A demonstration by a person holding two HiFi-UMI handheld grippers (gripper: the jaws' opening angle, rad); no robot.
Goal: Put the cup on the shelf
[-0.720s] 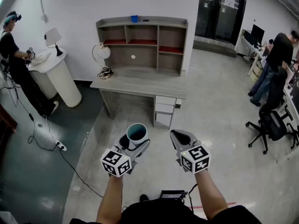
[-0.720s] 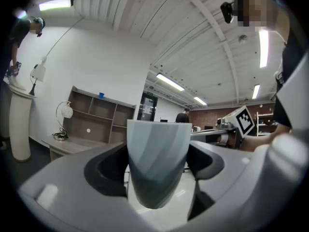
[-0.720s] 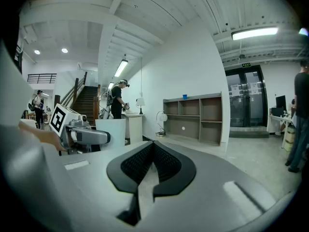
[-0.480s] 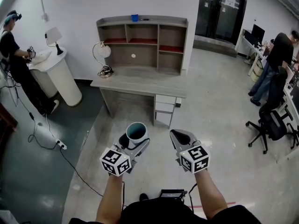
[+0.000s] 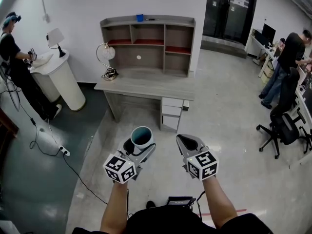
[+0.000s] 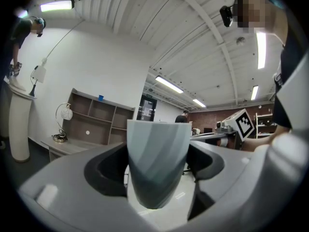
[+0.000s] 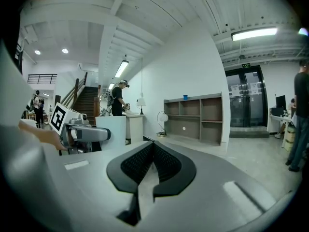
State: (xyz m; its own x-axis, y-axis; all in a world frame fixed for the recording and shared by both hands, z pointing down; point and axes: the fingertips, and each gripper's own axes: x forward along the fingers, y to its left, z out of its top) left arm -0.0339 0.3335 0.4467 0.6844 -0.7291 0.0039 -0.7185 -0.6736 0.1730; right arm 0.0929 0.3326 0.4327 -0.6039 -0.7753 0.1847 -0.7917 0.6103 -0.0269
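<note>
A pale grey-blue cup (image 5: pixel 142 137) with a dark teal inside stands upright between the jaws of my left gripper (image 5: pixel 138 147), which is shut on it. In the left gripper view the cup (image 6: pixel 157 163) fills the gap between the jaws, and my left gripper (image 6: pixel 158 166) points level at the room. My right gripper (image 5: pixel 185 144) is shut with nothing in it; its black pads meet in the right gripper view, where my right gripper (image 7: pixel 150 162) points across the floor. The grey shelf unit (image 5: pixel 148 45) on a desk (image 5: pixel 146 87) stands some way ahead, against the white wall.
A small blue object (image 5: pixel 140 18) sits on the shelf's top. A round lamp (image 5: pixel 107 55) stands at the desk's left. A person (image 5: pixel 14 62) works at a white counter (image 5: pixel 57 79) on the left. Another person (image 5: pixel 287 62) and an office chair (image 5: pixel 282 128) are at the right.
</note>
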